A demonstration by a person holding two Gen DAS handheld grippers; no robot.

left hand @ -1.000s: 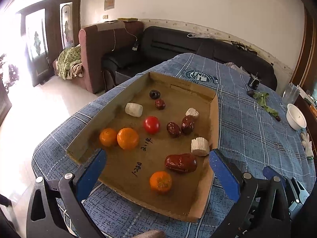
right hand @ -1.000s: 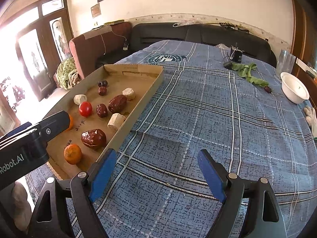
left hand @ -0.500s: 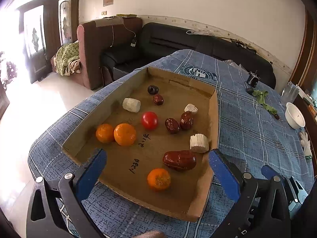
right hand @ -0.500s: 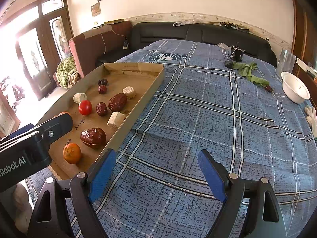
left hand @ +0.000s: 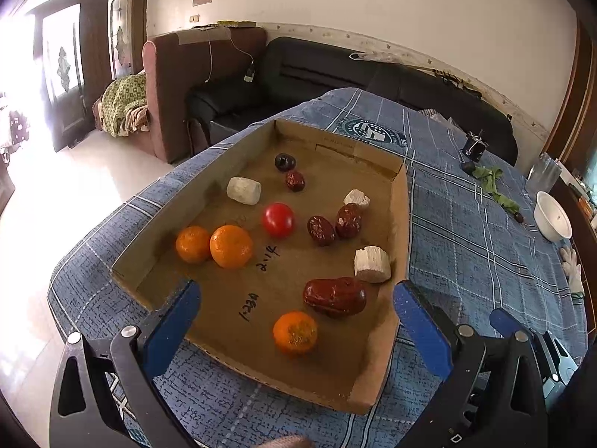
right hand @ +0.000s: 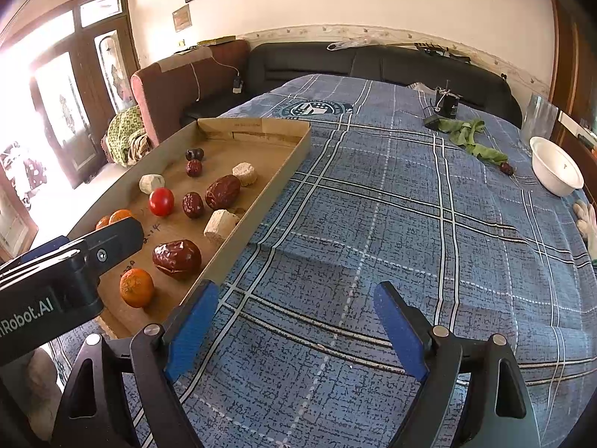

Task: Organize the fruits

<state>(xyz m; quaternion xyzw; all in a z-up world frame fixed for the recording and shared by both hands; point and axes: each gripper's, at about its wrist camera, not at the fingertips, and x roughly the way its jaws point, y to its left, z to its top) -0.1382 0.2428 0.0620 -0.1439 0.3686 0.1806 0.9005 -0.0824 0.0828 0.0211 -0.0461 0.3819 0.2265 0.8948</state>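
The left tongs (left hand: 296, 321) hang spread over the near end of the cardboard tray (left hand: 401, 224), empty; the right tongs (right hand: 294, 326) are spread too, over bare blue checked cloth on the desk (right hand: 410, 224). The lone small orange (left hand: 295, 333) lies at 12 o'clock between the left fingers, with the big wrinkled date (left hand: 334, 296) just beyond at 1 o'clock. The orange looks light, round and apt to roll, its skin soft; pinching it gently across the widest middle seems safest.
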